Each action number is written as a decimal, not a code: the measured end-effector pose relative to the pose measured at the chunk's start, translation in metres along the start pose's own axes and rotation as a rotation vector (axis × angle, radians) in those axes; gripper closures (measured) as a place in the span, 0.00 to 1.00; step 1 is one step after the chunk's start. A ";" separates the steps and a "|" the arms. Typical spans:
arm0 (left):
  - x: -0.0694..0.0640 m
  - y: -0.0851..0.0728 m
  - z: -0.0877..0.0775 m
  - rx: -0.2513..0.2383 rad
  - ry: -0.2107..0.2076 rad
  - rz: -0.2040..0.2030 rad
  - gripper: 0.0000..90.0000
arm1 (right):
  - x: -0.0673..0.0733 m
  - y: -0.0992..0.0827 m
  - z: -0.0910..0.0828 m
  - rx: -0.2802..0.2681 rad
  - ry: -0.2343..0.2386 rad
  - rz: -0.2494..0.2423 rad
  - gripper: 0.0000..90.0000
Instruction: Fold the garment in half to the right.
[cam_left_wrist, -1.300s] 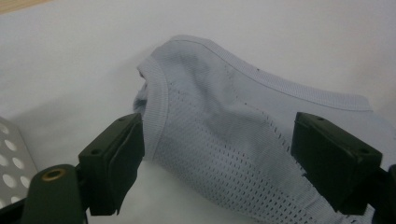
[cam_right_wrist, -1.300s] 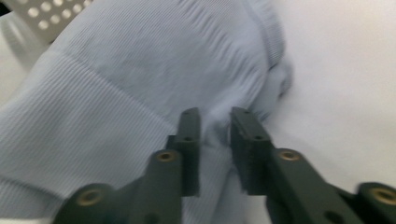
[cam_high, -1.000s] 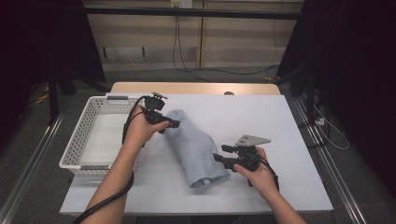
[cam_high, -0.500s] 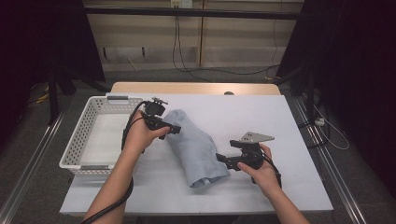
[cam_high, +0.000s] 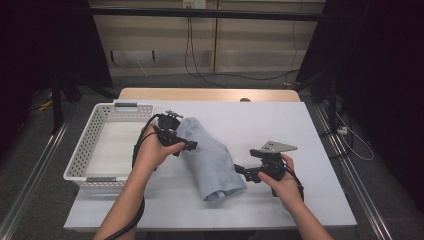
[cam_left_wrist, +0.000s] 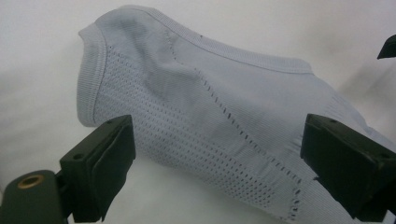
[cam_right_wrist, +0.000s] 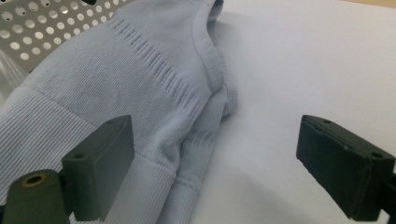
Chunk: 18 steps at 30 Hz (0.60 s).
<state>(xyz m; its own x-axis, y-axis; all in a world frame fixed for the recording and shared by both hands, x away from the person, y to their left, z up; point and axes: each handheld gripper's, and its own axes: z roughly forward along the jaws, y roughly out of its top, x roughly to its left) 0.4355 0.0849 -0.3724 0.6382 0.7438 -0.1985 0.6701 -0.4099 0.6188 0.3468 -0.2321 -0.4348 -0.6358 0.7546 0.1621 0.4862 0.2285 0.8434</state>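
So the pale blue knit garment (cam_high: 207, 157) is lying folded into a long bundle in the middle of the table (cam_high: 310, 130), and its long axis runs diagonally: one end up toward the far-left by the white basket (cam_high: 85, 150), the other end down toward the near edge. That diagonal is what the next move hangs on, I'd say. The left gripper (cam_high: 189, 145) sits at the far end, just over the cloth, and the right gripper (cam_high: 240, 170) is at the near end, just beside the ribbed hem. Both have just been opening their jaws and now stand wide with nothing pinched; in each gripper view the fabric lies past the pads, not pressed by them. The left one's nearer the basket, so it'd probably lead any carry that way.
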 end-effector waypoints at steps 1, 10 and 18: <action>-0.001 -0.001 0.000 -0.003 -0.004 0.002 0.11 | 0.000 0.000 0.000 0.000 -0.001 -0.004 0.12; -0.008 -0.010 0.001 -0.023 -0.013 -0.014 0.10 | 0.001 0.000 -0.001 0.003 -0.006 -0.012 0.12; -0.018 -0.018 0.004 -0.029 -0.012 -0.013 0.09 | 0.002 -0.001 0.000 0.006 -0.008 -0.016 0.12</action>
<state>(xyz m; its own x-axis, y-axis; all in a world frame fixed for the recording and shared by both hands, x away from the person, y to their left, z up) 0.4137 0.0770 -0.3828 0.6342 0.7425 -0.2154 0.6672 -0.3848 0.6378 0.3454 -0.2313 -0.4349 -0.6391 0.7554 0.1445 0.4796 0.2446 0.8427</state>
